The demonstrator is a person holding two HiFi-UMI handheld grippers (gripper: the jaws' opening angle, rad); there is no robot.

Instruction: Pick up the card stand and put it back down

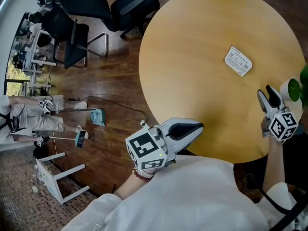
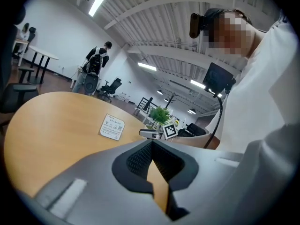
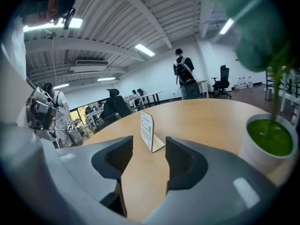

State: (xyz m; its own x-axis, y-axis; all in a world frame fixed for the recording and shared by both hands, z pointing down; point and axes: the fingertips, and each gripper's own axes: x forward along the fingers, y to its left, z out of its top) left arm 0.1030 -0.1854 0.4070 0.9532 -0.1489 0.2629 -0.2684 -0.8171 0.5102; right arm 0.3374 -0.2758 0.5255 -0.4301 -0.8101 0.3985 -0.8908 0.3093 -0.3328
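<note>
The right gripper gapes, the white rectangular card stand at its twelve o'clock, untouched — a skewed approach might topple it; the left gripper sits pressed together, empty.

At centre frame, upright on the wooden table: card stand, just beyond the wide-apart jaws of the hand-held gripper, untouched by either pad. At right edge, white potted plant. Upper centre, far behind, person with backpack.
</note>
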